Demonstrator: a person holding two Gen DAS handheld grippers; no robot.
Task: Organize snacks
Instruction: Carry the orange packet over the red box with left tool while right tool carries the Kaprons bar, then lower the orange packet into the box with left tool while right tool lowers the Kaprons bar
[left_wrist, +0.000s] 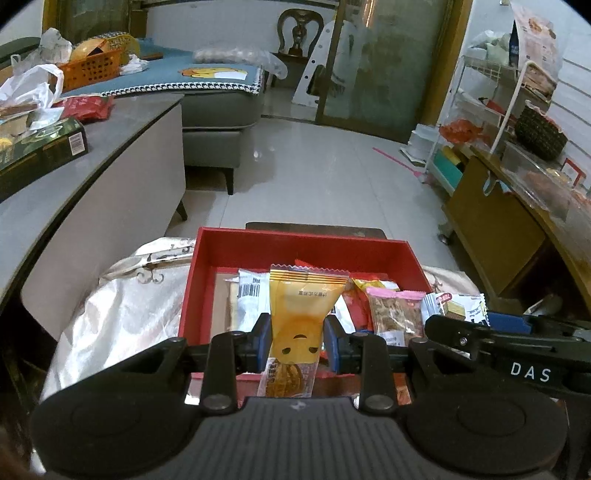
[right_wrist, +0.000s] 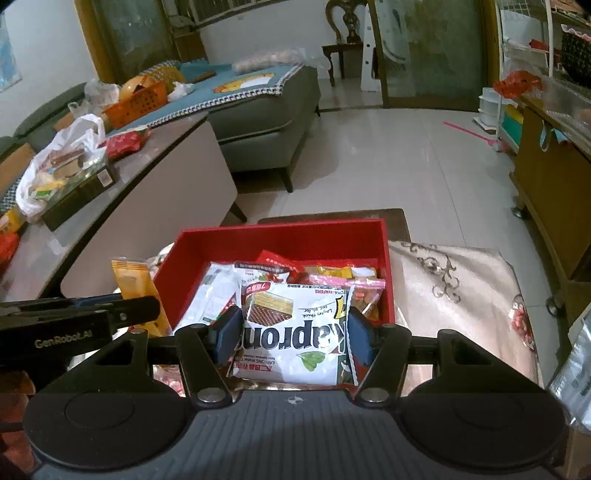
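A red box (left_wrist: 295, 245) holding several snack packets sits on a pale patterned cloth. My left gripper (left_wrist: 297, 341) is shut on a yellow snack packet (left_wrist: 301, 306), held upright above the near side of the box. My right gripper (right_wrist: 291, 334) is shut on a white wafer packet (right_wrist: 295, 328), lifted over the red box (right_wrist: 280, 240). In the left wrist view the right gripper (left_wrist: 458, 325) shows at the right with the white wafer packet (left_wrist: 460, 304). In the right wrist view the yellow packet (right_wrist: 136, 288) shows at the left, beside the box.
A grey low table (left_wrist: 92, 155) at the left carries a dark box (left_wrist: 40, 142), plastic bags and a red packet. Behind it stand a grey sofa (left_wrist: 218, 107) and an orange basket (left_wrist: 90, 68). A wooden cabinet (left_wrist: 487, 221) and a white wire rack (left_wrist: 480, 92) line the right. Tiled floor lies beyond.
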